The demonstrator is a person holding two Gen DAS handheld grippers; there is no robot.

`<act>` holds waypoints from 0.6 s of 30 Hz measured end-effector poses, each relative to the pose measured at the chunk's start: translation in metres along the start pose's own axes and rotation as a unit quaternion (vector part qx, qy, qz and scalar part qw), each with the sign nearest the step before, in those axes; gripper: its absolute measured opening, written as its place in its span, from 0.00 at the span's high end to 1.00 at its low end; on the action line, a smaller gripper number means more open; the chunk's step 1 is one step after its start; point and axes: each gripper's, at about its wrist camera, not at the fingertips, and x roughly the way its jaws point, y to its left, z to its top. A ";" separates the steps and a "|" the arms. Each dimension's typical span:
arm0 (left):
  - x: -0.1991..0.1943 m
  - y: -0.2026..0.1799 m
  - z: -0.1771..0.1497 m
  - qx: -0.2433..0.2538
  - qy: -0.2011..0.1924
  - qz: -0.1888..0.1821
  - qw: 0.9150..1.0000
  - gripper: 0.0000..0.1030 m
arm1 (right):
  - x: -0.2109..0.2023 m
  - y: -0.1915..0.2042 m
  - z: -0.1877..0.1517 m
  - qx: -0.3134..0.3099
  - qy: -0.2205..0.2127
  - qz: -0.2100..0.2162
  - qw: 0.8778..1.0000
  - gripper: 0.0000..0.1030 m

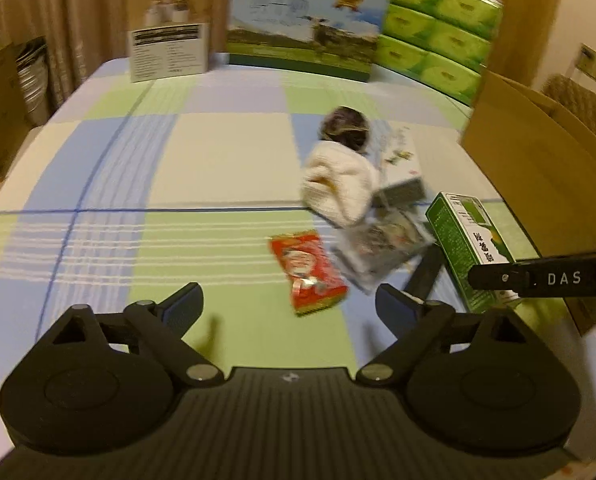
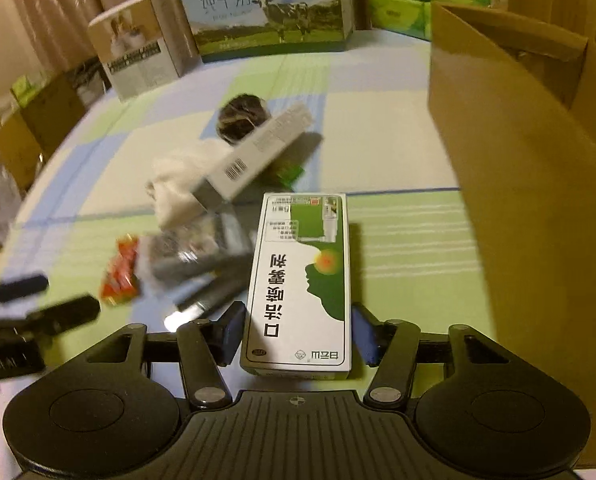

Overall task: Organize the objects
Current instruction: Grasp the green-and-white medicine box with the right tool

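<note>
- Green box (image 2: 298, 284): light, stiff card, smooth; best gripped across long sides, near end.
- Right gripper (image 2: 298, 332): fingers narrowed beside box, gaps visible.
- Left gripper (image 1: 288, 308): fingers wide, empty.

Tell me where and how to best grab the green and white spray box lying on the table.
Grip the green and white box across its two long side walls, near the end closest to the right gripper. It lies flat and narrow, pointing away, so come from above and behind; the blue pads already sit on either side, with a visible gap on the right.
</note>
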 end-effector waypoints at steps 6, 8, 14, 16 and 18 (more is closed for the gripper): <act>0.004 -0.028 -0.003 0.076 -0.003 -0.038 0.996 0.33 | -0.011 -0.002 -0.013 -0.005 0.011 0.025 1.000 0.49; 0.009 -0.038 -0.005 0.103 -0.002 -0.052 0.993 0.39 | -0.014 -0.003 -0.018 -0.009 0.006 0.013 1.000 0.49; 0.033 -0.062 -0.003 0.149 0.012 -0.078 0.986 0.60 | -0.014 -0.001 -0.022 -0.026 -0.003 0.007 1.000 0.48; 0.042 -0.068 -0.003 0.160 0.019 -0.074 0.984 0.66 | -0.012 -0.003 -0.022 -0.023 -0.003 0.010 1.000 0.48; 0.048 -0.073 -0.004 0.170 0.023 -0.078 0.982 0.79 | -0.013 -0.003 -0.023 -0.025 -0.006 0.010 1.000 0.48</act>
